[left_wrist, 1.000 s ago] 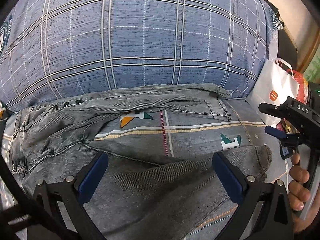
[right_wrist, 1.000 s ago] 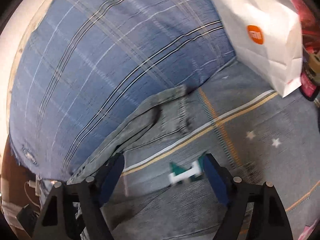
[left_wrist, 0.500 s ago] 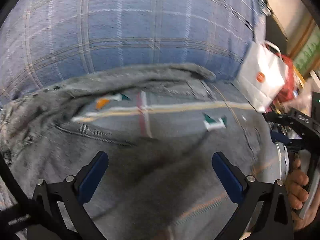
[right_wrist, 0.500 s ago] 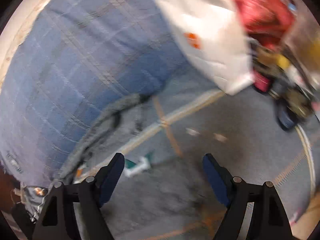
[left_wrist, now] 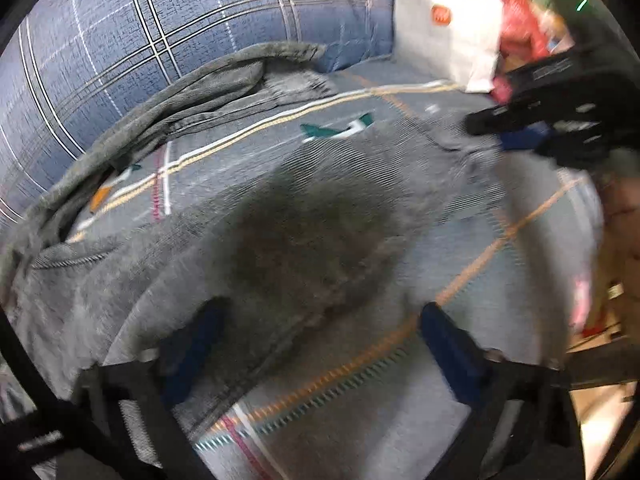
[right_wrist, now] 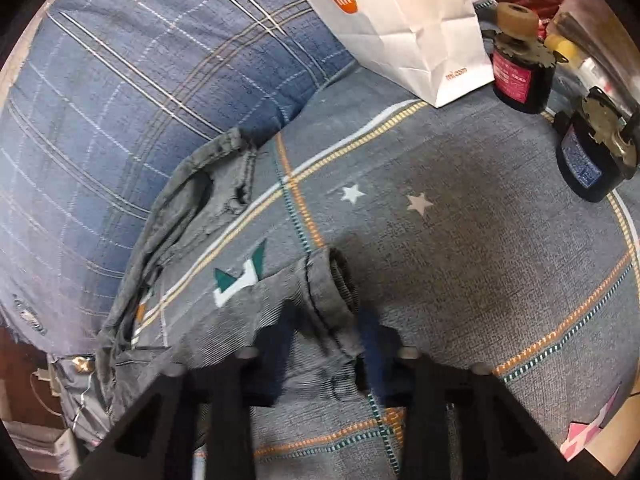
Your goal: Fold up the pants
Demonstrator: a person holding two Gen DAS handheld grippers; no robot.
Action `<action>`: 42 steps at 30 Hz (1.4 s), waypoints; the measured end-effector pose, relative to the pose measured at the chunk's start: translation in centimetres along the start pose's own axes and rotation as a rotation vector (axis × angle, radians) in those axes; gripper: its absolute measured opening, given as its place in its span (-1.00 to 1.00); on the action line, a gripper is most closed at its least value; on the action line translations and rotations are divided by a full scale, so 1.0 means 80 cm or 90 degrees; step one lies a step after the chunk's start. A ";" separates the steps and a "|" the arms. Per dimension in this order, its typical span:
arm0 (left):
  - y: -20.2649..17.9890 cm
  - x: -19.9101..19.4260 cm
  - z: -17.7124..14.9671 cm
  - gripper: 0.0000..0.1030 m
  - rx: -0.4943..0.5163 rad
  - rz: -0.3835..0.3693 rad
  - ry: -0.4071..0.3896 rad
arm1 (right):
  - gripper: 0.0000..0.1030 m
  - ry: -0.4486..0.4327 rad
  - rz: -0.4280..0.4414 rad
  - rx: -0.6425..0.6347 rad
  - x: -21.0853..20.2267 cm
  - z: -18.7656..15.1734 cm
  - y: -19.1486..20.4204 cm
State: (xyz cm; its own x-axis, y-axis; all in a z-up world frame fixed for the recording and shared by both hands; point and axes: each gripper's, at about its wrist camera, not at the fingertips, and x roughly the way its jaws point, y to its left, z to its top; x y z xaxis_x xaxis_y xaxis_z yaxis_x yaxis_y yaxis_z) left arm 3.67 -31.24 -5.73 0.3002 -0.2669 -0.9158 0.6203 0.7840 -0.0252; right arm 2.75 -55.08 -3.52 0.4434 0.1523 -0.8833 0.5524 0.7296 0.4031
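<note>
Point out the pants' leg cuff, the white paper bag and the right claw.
leg cuff (right_wrist: 340,284), right wrist view: the rolled hem end.
white paper bag (right_wrist: 400,20), right wrist view: its front face.
right claw (right_wrist: 326,340), right wrist view: midway between its fingertips, closing around the cuff.

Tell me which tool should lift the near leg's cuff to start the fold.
Right, probably. The right tool already straddles the cuff of the pants; the left tool sits open, back over mid-leg.
</note>
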 end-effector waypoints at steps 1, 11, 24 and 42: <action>-0.003 0.010 0.003 0.39 0.012 0.033 0.012 | -0.62 -0.002 0.001 -0.007 -0.003 -0.001 0.001; 0.051 -0.089 0.013 -0.89 -0.085 -0.037 -0.054 | -0.70 -0.055 0.159 -0.064 -0.076 0.005 0.032; -0.015 -0.082 -0.070 -0.19 0.013 -0.206 0.046 | -0.63 0.049 0.050 -0.041 -0.057 -0.098 -0.045; 0.110 -0.058 0.005 0.44 -0.242 -0.050 -0.057 | 0.68 -0.032 0.173 -0.021 -0.034 0.021 0.082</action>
State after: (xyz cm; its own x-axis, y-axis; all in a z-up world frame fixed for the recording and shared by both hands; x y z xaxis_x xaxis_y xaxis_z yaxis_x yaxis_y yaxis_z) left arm 8.02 -23.36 -1.56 0.3350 -0.3696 -0.8667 0.3369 0.9060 -0.2562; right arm 6.36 -51.78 1.91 0.6072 0.3123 -0.7306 0.3861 0.6877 0.6148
